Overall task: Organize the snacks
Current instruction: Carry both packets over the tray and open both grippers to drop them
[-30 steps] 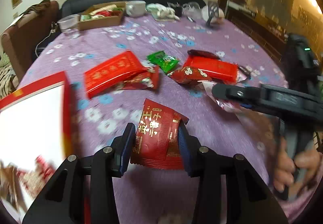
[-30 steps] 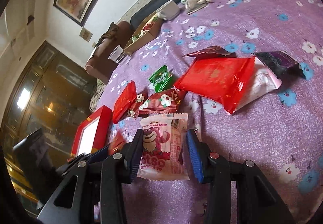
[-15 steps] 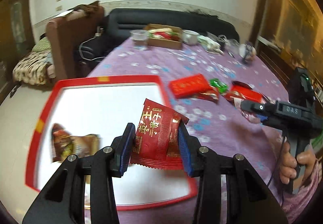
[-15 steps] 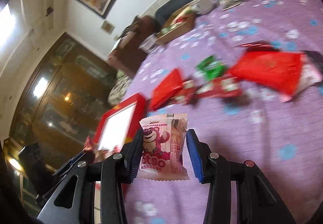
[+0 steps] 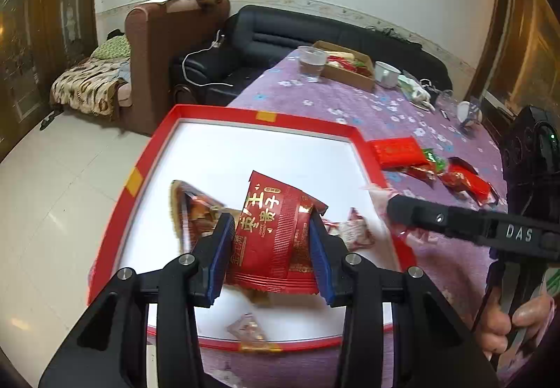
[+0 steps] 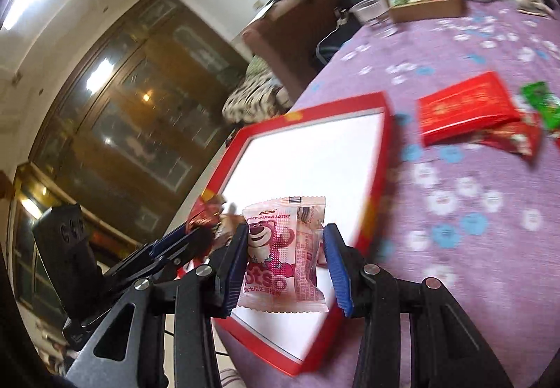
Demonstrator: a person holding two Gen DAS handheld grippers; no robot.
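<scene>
Both grippers over red tray [image 5: 362, 143] w/ snacks pinched.
L gripper [image 5: 271, 248]: jaws clamp red packet [image 5: 271, 230] above tray's white floor; R gripper [image 6: 287, 263]: jaws pinch pink bear packet [image 6: 283, 255] over tray's near edge; loose snacks [image 6: 465, 109] on purple cloth, right.

I see the tray [image 5: 154, 157] at the table's [image 5: 350, 108] near left edge, a few packets [image 5: 196, 213] in it. Loose snacks [image 5: 399, 151] lie just right of it. A cup [image 5: 310, 63], box [image 5: 350, 67] and mug [image 5: 386, 74] stand far back, the sofa [image 5: 280, 37] behind them.
</scene>
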